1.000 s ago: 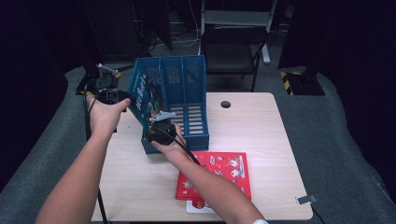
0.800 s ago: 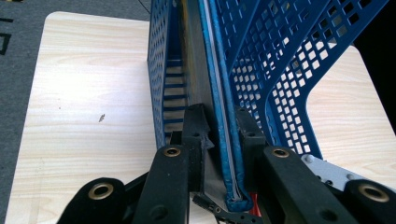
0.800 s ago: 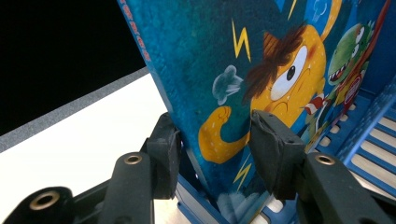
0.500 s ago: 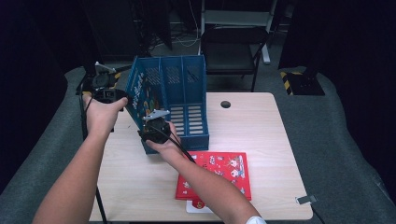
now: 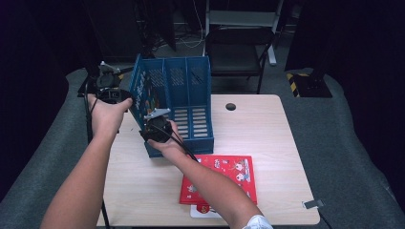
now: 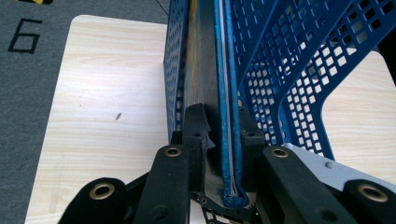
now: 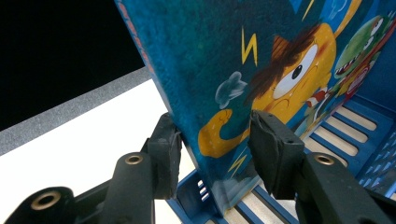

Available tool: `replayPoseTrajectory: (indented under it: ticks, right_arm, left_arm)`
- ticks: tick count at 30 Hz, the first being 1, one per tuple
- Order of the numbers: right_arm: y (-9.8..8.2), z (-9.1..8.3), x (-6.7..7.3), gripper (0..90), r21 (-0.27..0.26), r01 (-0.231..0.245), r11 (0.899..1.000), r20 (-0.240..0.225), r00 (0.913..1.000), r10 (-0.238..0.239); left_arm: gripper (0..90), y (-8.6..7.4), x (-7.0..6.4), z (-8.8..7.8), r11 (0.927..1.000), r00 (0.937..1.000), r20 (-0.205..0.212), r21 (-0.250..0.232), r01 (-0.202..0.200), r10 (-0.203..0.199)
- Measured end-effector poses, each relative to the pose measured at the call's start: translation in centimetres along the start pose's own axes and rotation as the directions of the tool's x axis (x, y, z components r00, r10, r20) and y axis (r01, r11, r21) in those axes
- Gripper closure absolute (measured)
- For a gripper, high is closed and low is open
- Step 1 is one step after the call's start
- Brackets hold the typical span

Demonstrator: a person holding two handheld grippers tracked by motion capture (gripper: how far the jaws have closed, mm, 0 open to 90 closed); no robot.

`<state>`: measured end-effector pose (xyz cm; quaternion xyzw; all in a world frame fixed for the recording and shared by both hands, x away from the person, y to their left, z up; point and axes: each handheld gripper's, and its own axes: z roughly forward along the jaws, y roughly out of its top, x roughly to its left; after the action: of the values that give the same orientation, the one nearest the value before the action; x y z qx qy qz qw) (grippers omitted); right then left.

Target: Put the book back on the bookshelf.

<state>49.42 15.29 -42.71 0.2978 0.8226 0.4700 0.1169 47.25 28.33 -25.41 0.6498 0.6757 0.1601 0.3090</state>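
On the light wooden table [image 5: 267,157], toward its far-left part, stood the blue file rack [image 5: 188,102], tipped back, with three slots open toward the person. The high view gave the layout: the rack's left wall sat close to the table's left edge, while the right half of the tabletop lay bare up to a small round hole [image 5: 230,106] near the far edge. A red picture book [image 5: 229,179] lay flat near the front edge, partly under the right forearm. A dark chair [image 5: 236,52] stood beyond the table.

The blue picture book [image 5: 145,98] stood upright in the leftmost slot, against the rack's left wall. The left gripper view showed it edge-on: the thin book [image 6: 226,116] lay against the perforated wall, its near edge between that gripper's jaws. The right gripper view showed the cover instead, a yellow one-eyed cartoon figure on blue [image 7: 261,84], with the rack's slatted floor beneath its lower corner.

The left gripper [image 5: 111,86] was clamped narrowly on the blue picture book's near edge, at the rack's left side. The right gripper [image 5: 155,128] sat at the rack's front-left corner; its jaws stood half spread, straddling the book's lower front corner, and the pads showed a gap on either side.
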Motion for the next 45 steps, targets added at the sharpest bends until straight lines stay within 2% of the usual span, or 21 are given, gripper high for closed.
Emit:
replayPoseTrajectory:
  ticks: [2, 6, 7, 10, 12, 14, 15, 18, 20, 25, 26, 34, 36, 42, 45]
  right_arm:
    - [0.0, 0.1, -0.1, 54.3, 0.004, -0.001, 1.000, -0.001, 1.0000, 0.001]
    - [-0.1, 0.2, -0.5, 54.3, 0.016, 0.005, 1.000, -0.011, 0.9999, -0.005]
    - [0.0, 0.3, -0.4, 54.2, 0.012, -0.020, 1.000, -0.006, 0.9998, 0.021]
    - [0.0, 0.3, -0.7, 54.2, 0.012, -0.009, 1.000, -0.011, 0.9999, 0.009]
    - [0.0, 0.3, -1.0, 54.8, 0.014, -0.024, 1.000, -0.015, 0.9996, 0.024]
    - [0.0, 0.4, -1.1, 54.6, 0.007, -0.048, 0.999, -0.015, 0.9987, 0.048]
    - [0.0, 0.4, -1.0, 54.5, 0.004, -0.035, 0.999, -0.005, 0.9994, 0.035]
    - [0.0, 0.3, -1.1, 54.6, 0.001, -0.044, 0.999, -0.004, 0.9990, 0.044]
    - [0.0, 0.2, -1.1, 54.3, 0.006, -0.028, 1.000, 0.002, 0.9996, 0.028]
    - [-0.3, 0.1, -1.0, 52.2, -0.008, -0.029, 1.000, 0.017, 0.9994, 0.029]
    - [-0.3, 0.1, -1.0, 51.9, 0.004, -0.028, 1.000, 0.014, 0.9995, 0.028]
    - [-0.7, -0.3, -1.0, 51.4, 0.001, -0.027, 1.000, 0.023, 0.9994, 0.027]
    - [-0.7, -0.4, -1.0, 51.4, -0.002, -0.033, 0.999, 0.023, 0.9992, 0.033]
    - [-0.8, -0.6, -1.0, 51.4, 0.001, -0.020, 1.000, 0.025, 0.9995, 0.020]
    - [-0.9, -0.8, -0.9, 51.4, -0.001, -0.030, 1.000, 0.023, 0.9993, 0.030]
  left_arm:
    - [78.8, 0.0, 0.1, 0.2, 0.9999, 1.0000, 0.001, 0.009, 0.005, -0.005]
    - [78.4, 0.1, 0.1, 0.5, 0.9994, 0.9994, 0.001, -0.008, 0.034, -0.034]
    - [78.4, 0.1, 0.1, 0.5, 0.9994, 0.9994, 0.003, -0.009, 0.033, -0.033]
    - [76.6, 0.1, 0.4, 0.7, 0.9989, 0.9984, 0.036, -0.018, 0.044, -0.043]
    - [74.6, 0.1, 0.6, 0.9, 0.9985, 0.9971, 0.060, -0.023, 0.049, -0.047]
    - [74.5, 0.1, 0.5, 0.9, 0.9990, 0.9978, 0.057, -0.025, 0.036, -0.035]
    - [74.0, 0.1, 0.5, 0.9, 0.9991, 0.9981, 0.055, -0.031, 0.029, -0.027]
    - [73.2, 0.1, 0.3, 0.9, 0.9985, 0.9972, 0.064, -0.037, 0.040, -0.037]
    - [72.4, 0.0, 0.4, 0.7, 0.9995, 0.9980, 0.064, -0.031, -0.004, 0.005]
    - [69.2, 0.0, 0.3, 0.3, 0.9982, 0.9964, 0.085, -0.060, 0.011, -0.006]
    - [68.6, -0.1, 0.2, 0.3, 0.9973, 0.9965, 0.083, -0.072, 0.016, -0.010]
    - [66.5, -0.1, 0.5, 0.1, 0.9983, 0.9964, 0.084, -0.058, -0.007, 0.012]
    - [65.4, -0.1, 0.4, 0.2, 0.9977, 0.9964, 0.084, -0.067, 0.009, -0.003]
    - [62.2, -0.1, 0.3, 0.2, 0.9975, 0.9958, 0.092, -0.071, 0.005, 0.002]
    - [58.6, -0.2, 0.2, 0.2, 0.9965, 0.9951, 0.099, -0.084, 0.002, 0.006]
